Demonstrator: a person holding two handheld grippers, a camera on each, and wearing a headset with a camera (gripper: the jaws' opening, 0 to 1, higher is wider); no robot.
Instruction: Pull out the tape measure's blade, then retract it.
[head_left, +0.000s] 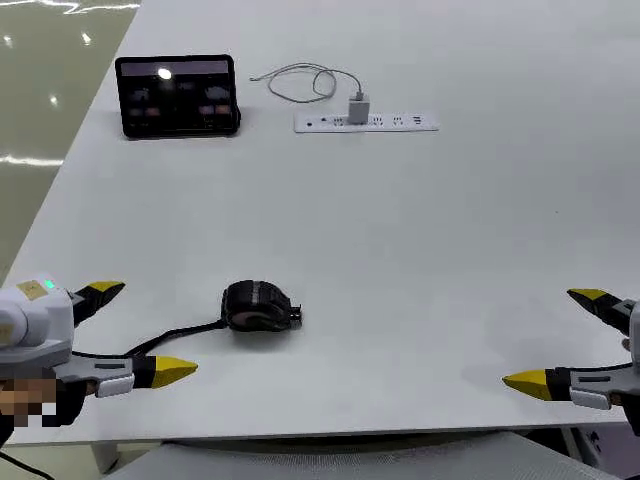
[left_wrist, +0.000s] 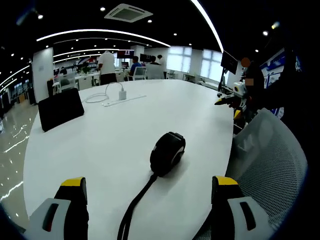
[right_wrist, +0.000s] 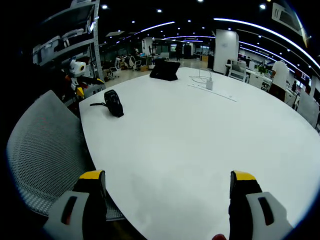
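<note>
No text, brand or number can be read: the screen of the tablet (head_left: 177, 95) at the far left is a blur of glowing patches, the marks on the power strip (head_left: 366, 122) right of it are too small, and the near-left tape measure (head_left: 258, 306) bears no legible label.

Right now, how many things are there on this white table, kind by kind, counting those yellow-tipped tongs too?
Tape measure: 1
Tablet: 1
Power strip: 1
Charger with its cable: 1
Tongs: 2, the left tongs and the right tongs, both open at the near edge
Total: 6
</note>
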